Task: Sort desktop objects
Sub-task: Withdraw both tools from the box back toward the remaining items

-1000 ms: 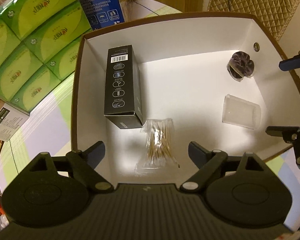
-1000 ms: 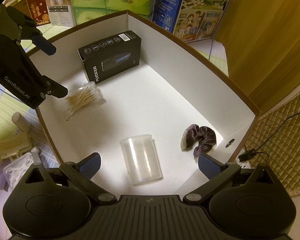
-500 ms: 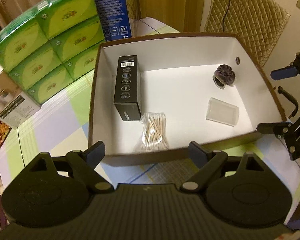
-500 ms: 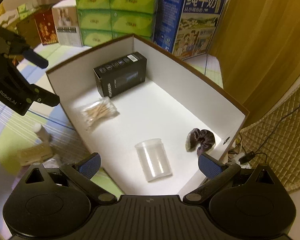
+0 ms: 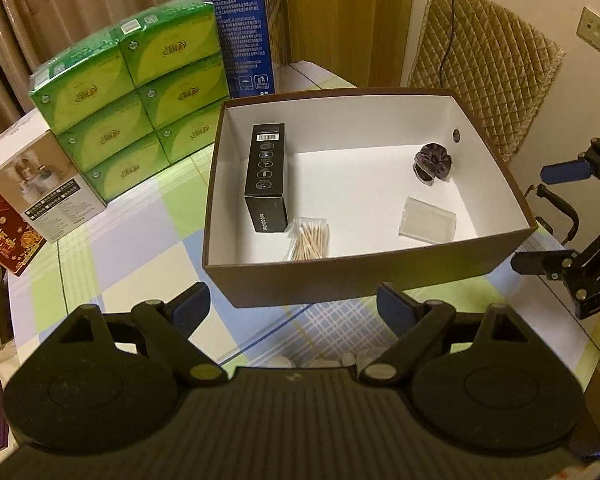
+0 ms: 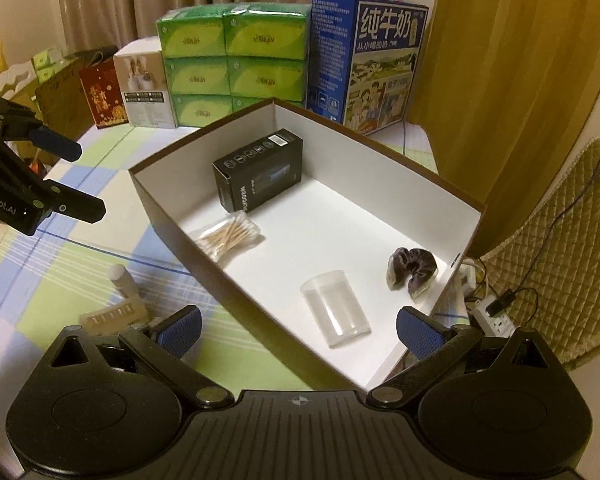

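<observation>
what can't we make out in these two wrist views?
- Small items on the table beside the brown box, right wrist view: the pale strip and white bottle are blurred, partly behind the right gripper.
- Pale objects, left wrist view: mostly hidden by the left gripper body.
- Bag of cotton swabs, left wrist view: lower end cut off by the box wall.

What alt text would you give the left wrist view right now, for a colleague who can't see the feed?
An open brown box with a white inside sits on a checked tablecloth, holding a black carton, a bag of cotton swabs, a clear cup on its side and a dark scrunchie. The left claw hangs open and empty before it, green tissue boxes behind.
</observation>
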Demonstrator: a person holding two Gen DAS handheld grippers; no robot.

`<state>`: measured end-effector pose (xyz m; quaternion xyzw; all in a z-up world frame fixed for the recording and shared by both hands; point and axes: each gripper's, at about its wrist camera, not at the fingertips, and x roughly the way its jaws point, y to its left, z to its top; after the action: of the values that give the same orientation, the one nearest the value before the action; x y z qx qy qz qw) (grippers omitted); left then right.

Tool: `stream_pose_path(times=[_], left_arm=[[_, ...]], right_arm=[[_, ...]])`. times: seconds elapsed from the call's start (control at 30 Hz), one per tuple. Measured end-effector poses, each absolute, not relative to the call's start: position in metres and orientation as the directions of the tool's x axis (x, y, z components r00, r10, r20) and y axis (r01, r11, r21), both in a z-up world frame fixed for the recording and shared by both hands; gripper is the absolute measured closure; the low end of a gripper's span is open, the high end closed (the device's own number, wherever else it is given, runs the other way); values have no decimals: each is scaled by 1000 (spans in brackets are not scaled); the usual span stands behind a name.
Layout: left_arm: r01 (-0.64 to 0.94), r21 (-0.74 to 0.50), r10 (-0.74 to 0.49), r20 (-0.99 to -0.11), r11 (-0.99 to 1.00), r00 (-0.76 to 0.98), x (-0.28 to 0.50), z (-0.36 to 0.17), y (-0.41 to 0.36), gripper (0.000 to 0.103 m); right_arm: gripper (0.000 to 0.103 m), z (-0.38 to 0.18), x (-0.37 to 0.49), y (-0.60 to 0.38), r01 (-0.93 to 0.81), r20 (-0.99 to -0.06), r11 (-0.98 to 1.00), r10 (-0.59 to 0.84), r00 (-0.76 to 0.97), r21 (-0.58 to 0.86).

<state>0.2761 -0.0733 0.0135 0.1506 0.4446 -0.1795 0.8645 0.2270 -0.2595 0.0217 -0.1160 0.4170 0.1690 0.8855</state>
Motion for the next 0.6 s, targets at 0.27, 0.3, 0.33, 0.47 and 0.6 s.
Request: stream_pose_path(times=[0.27, 0.3, 0.33, 0.47, 0.6], left_arm=[[427, 77, -188, -817, 901, 546, 250, 17, -63, 15], [424, 73, -191, -815, 903, 547, 246, 17, -61, 15], [423, 69, -194, -814, 904, 547, 243, 17, -59, 15], [411, 64, -193, -810, 909, 554, 226, 15, -51, 15], [389, 60, -177, -819, 919, 546, 210, 7, -39, 15]], right_arm=[[2, 26, 198, -248, -385, -760, 922, 229, 609, -31], [2, 26, 195, -246, -385, -759, 923, 234, 607, -23], [2, 26, 192, -244, -386, -760, 923, 238, 605, -18], [2, 23, 177, -238, -370, -762, 929, 237, 602, -4], [2, 18, 161, -234, -347, -762, 938, 239, 602, 20]])
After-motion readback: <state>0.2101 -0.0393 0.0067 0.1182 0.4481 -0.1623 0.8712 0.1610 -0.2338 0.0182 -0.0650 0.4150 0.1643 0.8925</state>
